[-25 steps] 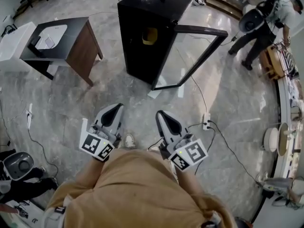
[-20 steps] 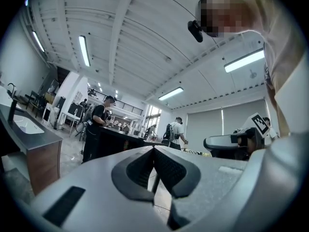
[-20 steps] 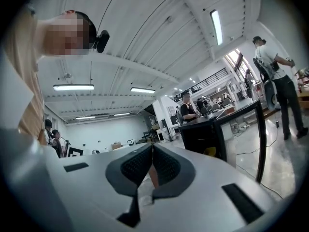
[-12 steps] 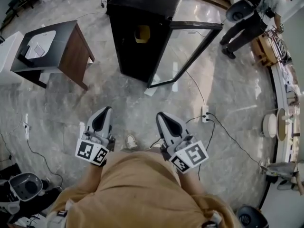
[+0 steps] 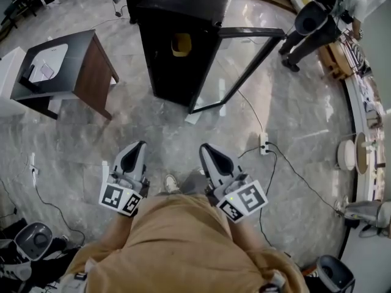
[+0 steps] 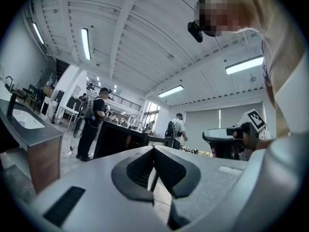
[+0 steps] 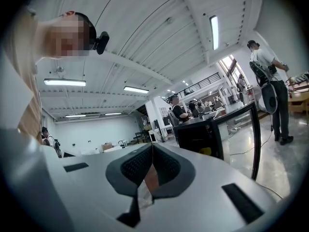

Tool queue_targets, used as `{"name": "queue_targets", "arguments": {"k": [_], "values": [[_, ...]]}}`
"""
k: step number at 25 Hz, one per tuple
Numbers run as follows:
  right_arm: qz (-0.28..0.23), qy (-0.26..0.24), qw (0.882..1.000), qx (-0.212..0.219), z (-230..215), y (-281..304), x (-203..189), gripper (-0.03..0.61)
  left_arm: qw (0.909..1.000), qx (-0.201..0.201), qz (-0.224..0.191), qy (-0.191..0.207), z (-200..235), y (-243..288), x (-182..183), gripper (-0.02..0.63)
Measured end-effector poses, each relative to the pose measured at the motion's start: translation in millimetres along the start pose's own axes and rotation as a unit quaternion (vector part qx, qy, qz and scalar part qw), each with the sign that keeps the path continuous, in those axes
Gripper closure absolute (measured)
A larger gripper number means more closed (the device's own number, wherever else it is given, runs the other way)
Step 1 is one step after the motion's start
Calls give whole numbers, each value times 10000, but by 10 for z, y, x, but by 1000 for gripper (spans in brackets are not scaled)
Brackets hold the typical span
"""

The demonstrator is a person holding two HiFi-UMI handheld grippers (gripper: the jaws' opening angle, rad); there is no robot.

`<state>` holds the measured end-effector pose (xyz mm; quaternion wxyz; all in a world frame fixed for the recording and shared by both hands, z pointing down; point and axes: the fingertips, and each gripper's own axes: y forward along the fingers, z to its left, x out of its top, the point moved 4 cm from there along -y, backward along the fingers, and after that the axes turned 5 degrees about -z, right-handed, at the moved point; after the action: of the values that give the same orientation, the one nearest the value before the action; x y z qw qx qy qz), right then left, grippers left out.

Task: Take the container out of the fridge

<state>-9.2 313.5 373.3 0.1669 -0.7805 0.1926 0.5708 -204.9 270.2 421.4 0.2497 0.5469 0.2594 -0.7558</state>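
1. Closest to the person, the left gripper and the right gripper point level ahead, each with its jaws clenched tip to tip on nothing.
2. Beyond them bare floor separates both from the fridge, which is well apart. Its glass door stands swung open to the right.
3. The container is a yellow patch in the dark opening. It lies ahead between the two grippers' lines, a shade nearer the right one, I'd judge.
4. Its shape, long axis and shelf are lost in shadow and too small to tell.
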Motion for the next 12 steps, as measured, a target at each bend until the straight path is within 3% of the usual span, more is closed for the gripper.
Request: {"name": "queue_targets", "arguments": {"k": [8,12], "values": [[-42,-24,9999,98,-178,147,36,578,9998,-141,117,78,-40,275,-65,612],[75,40,9997,207,-360,316,-2,578,9998,-23,178,54,33,428,-129,612]]}}
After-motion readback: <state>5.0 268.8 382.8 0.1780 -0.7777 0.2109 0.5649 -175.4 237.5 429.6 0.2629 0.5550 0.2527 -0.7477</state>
